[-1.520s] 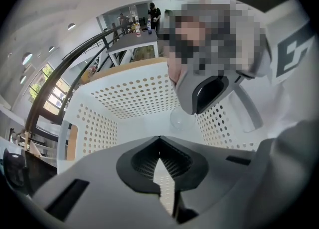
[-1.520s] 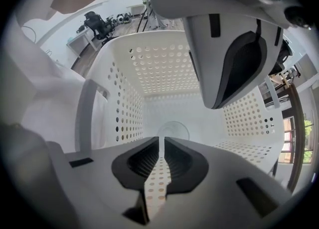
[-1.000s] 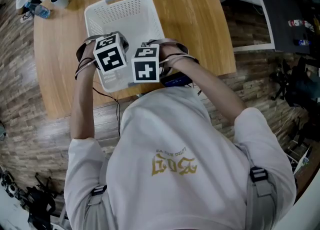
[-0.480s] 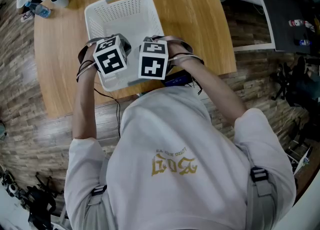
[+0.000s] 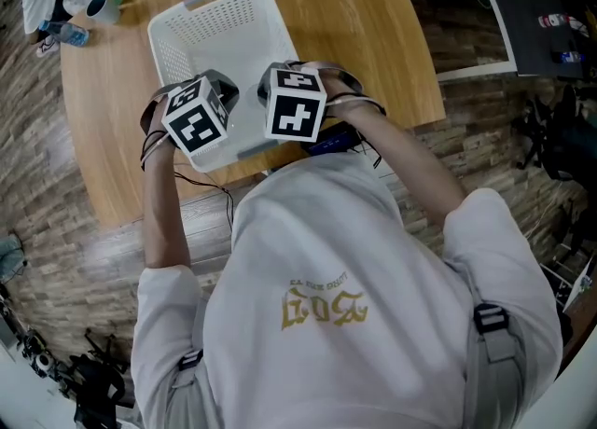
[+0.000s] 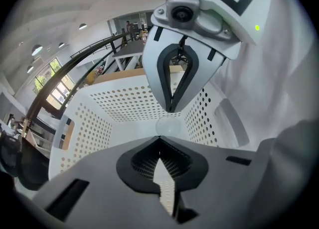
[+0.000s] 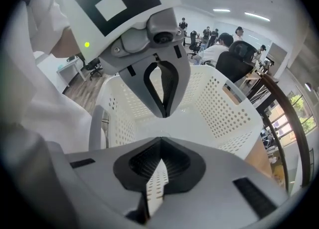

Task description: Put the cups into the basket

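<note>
A white perforated basket point(image 5: 229, 31) stands on the round wooden worktop point(image 5: 354, 35). Both tongs hang over its near end, side by side and facing each other. The left tongs point(image 6: 160, 148) are pressed together with nothing between them, and so are the right tongs point(image 7: 159, 146). Each looks down into the basket's bare, holed walls. A cup point(image 5: 101, 7) sits at the worktop's far left edge, outside the basket and well apart from both tongs.

The basket point(image 5: 224, 26) has its near end hidden in the head view; clear round thing point(image 6: 167, 126) inside it, can't tell what.
</note>
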